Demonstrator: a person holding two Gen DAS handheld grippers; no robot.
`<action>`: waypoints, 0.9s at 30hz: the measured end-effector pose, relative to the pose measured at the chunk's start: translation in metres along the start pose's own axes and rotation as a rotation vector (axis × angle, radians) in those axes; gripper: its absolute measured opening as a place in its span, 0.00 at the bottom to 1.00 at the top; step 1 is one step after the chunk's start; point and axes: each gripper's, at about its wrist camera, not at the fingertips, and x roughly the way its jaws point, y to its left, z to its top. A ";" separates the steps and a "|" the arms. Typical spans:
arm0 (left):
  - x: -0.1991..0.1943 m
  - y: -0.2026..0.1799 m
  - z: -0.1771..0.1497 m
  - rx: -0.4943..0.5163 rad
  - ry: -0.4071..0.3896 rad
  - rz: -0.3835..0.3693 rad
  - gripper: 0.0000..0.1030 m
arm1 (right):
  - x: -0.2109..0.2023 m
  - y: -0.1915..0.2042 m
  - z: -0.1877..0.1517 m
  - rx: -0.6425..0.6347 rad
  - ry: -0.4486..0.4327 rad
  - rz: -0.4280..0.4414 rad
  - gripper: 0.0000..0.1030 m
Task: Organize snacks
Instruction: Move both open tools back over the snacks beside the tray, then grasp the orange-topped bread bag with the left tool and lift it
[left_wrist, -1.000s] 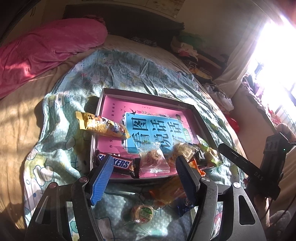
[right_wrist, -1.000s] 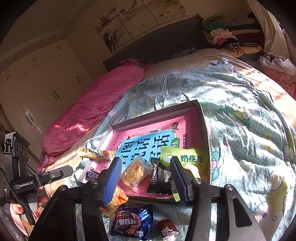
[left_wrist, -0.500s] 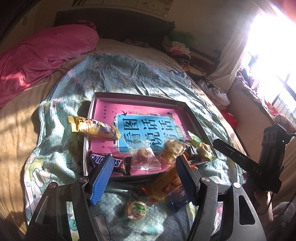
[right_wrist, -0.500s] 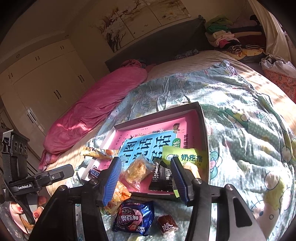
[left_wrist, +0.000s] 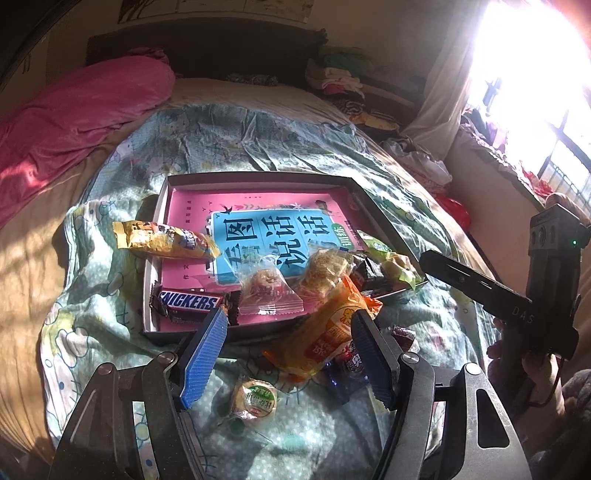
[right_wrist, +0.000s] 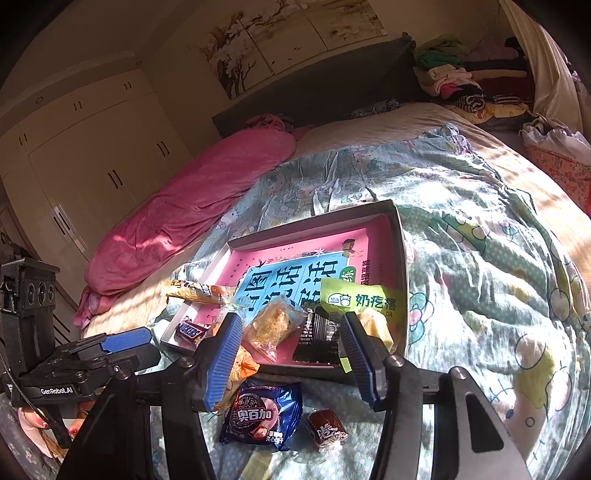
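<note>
Lying below L jaws: round snack (left_wrist: 255, 397)

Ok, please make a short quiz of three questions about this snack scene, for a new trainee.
1. True or false: the Snickers bar lies inside the box.
2. Which lies on the blanket, outside the box? A) blue cookie pack B) green pouch C) black packet
3. Does the left gripper or the right gripper hold a snack?

Key: 1 true; 2 A; 3 neither, both are open and empty.

Both wrist views — shared tray (left_wrist: 258, 177)
</note>
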 end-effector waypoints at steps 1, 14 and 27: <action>0.001 -0.002 -0.002 0.007 0.006 -0.001 0.69 | -0.001 0.000 -0.001 -0.002 0.003 -0.003 0.54; 0.016 -0.019 -0.019 0.079 0.072 0.033 0.69 | -0.005 0.003 -0.014 -0.036 0.055 -0.043 0.54; 0.035 -0.021 -0.028 0.078 0.135 0.077 0.69 | 0.012 0.008 -0.038 -0.160 0.229 -0.144 0.54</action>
